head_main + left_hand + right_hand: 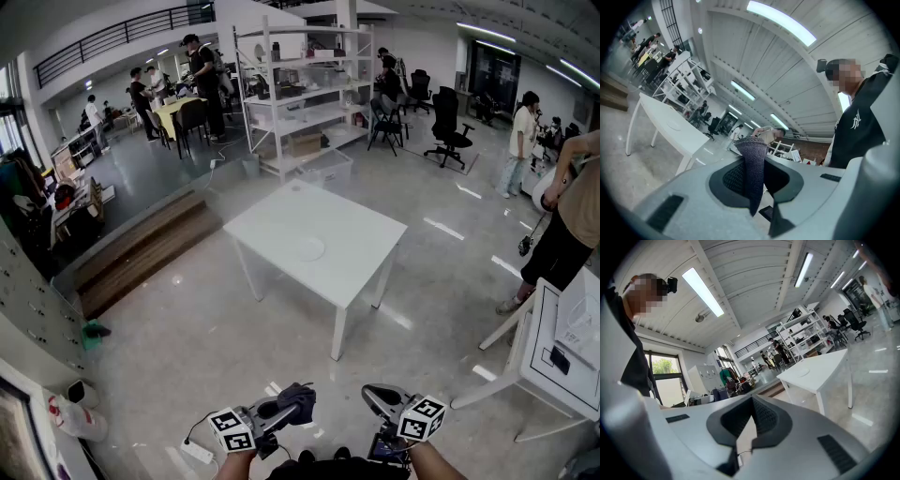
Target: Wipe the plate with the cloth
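Observation:
A white plate [310, 248] lies on the white table [347, 272] out in the middle of the room, well ahead of both grippers. The left gripper [289, 409] is at the bottom of the head view, shut on a dark knitted cloth [300, 397]. In the left gripper view the cloth [753, 168] hangs pinched between the jaws, with the table [689, 138] and plate [674, 124] far off to the left. My right gripper [373, 397] is beside it, shut and holding nothing. The right gripper view shows the table [825, 373] and plate [804, 372] in the distance.
A second white table [553, 370] stands close on the right with a person [572, 216] beside it. A white shelf unit [305, 94] and office chairs [448, 127] are behind the table. Wooden steps [141, 253] run at left. A power strip [195, 454] lies on the floor.

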A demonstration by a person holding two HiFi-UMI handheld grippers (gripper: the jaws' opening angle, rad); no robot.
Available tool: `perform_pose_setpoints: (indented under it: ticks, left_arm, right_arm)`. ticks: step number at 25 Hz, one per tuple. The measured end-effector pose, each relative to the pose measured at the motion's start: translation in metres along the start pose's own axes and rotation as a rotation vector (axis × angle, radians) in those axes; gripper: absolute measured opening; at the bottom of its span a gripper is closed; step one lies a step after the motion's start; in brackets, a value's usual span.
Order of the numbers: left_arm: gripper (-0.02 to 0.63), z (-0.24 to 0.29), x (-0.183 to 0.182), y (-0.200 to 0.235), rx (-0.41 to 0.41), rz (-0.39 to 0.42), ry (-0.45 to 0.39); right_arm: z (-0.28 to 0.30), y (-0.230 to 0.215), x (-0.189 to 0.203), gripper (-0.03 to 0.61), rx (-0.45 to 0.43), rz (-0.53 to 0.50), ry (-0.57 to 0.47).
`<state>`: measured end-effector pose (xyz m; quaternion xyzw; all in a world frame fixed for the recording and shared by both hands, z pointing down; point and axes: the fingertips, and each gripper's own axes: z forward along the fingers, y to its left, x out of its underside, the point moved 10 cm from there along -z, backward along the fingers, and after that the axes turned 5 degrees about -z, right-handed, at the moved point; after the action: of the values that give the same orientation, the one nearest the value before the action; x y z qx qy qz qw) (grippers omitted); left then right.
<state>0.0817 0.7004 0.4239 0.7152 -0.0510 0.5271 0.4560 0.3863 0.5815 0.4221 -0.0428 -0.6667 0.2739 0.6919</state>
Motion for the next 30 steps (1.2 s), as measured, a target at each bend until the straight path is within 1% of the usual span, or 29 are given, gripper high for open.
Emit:
perform_pose_setpoints:
  ticks: [4,7,9,12,17,18,20,23,27,30]
  left_arm:
    - [0.054,0.003,0.001,0.003,-0.016,-0.007,-0.001]
    - [0.054,0.008,0.003,0.004,-0.028,0.000,0.000]
    - [0.054,0.012,0.003,0.007,-0.050,0.017,0.007]
    - [0.054,0.020,0.003,0.011,-0.088,0.036,0.009]
    - [0.054,0.034,0.007,0.021,-0.127,0.020,-0.015]
    - [0.054,0.039,0.008,0.023,-0.135,0.020,-0.013]
    - [0.054,0.048,0.008,0.030,-0.145,0.018,-0.010]
    - [0.054,0.055,0.002,0.051,-0.149,0.008,-0.015]
    - [0.054,0.058,-0.026,0.094,-0.158,-0.002,-0.028]
    - [0.054,0.066,-0.049,0.132,-0.165,-0.001,-0.020]
  right_arm:
    - [-0.001,-0.005,-0.001,0.003,-0.008,-0.020,0.012]
    - [-0.004,-0.010,-0.001,0.005,-0.043,0.005,-0.020]
    - [-0.004,-0.015,-0.003,0.006,-0.060,0.012,-0.039]
    - [-0.004,-0.025,-0.006,0.006,-0.063,-0.004,-0.036]
    - [-0.001,-0.046,-0.008,0.008,-0.065,-0.025,-0.025]
    - [0.001,-0.052,-0.009,0.012,-0.071,-0.030,-0.026]
    - [0.006,-0.063,-0.011,0.075,-0.084,-0.033,-0.024]
    - [0.022,-0.079,-0.014,0.075,-0.090,-0.035,-0.010]
    - [0.064,-0.104,-0.030,0.074,-0.084,-0.036,-0.002]
    - [0.100,-0.128,-0.043,0.074,-0.085,-0.023,0.012]
